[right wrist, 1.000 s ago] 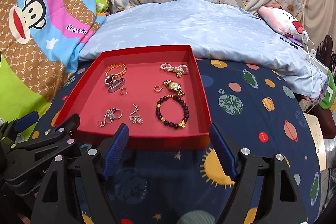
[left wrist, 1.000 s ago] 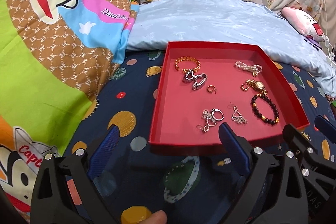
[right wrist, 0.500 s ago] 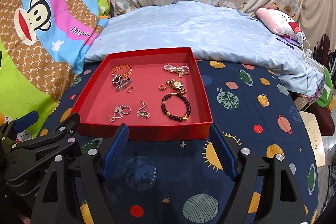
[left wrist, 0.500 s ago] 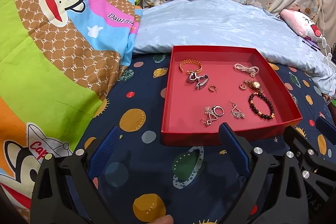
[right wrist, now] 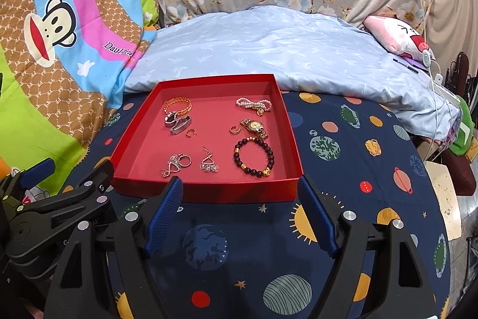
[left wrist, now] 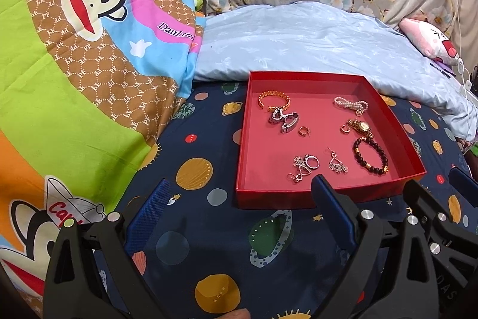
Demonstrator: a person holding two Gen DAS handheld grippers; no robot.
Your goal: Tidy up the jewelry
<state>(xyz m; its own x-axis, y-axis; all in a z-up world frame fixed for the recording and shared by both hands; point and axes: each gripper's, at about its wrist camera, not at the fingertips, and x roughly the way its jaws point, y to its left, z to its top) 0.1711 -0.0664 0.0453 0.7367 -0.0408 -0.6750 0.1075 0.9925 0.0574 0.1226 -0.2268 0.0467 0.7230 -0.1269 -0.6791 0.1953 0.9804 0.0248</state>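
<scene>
A shallow red tray (left wrist: 243,157) (right wrist: 136,121) lies on a navy planet-print sheet. In it lie a gold chain bracelet (left wrist: 274,97) (right wrist: 177,105), a silver watch (left wrist: 283,120) (right wrist: 177,123), a pearl bow (left wrist: 349,104) (right wrist: 254,103), a gold watch (left wrist: 360,127) (right wrist: 254,127), a dark bead bracelet (left wrist: 370,156) (right wrist: 254,157), small rings and silver earrings (left wrist: 304,166) (right wrist: 176,165). My left gripper (left wrist: 240,199) is open and empty, short of the tray's near edge. My right gripper (right wrist: 240,196) is open and empty at the tray's near wall.
A light blue pillow (left wrist: 298,44) (right wrist: 269,47) lies behind the tray. A bright monkey-print quilt (left wrist: 74,50) (right wrist: 59,29) rises on the left. A pink plush (right wrist: 397,38) and white cables (right wrist: 430,71) are at the far right. The bed edge drops off on the right.
Both grippers have drawn back and risen from the tray, which now looks smaller and farther. Both stay open. The jewelry has not moved.
</scene>
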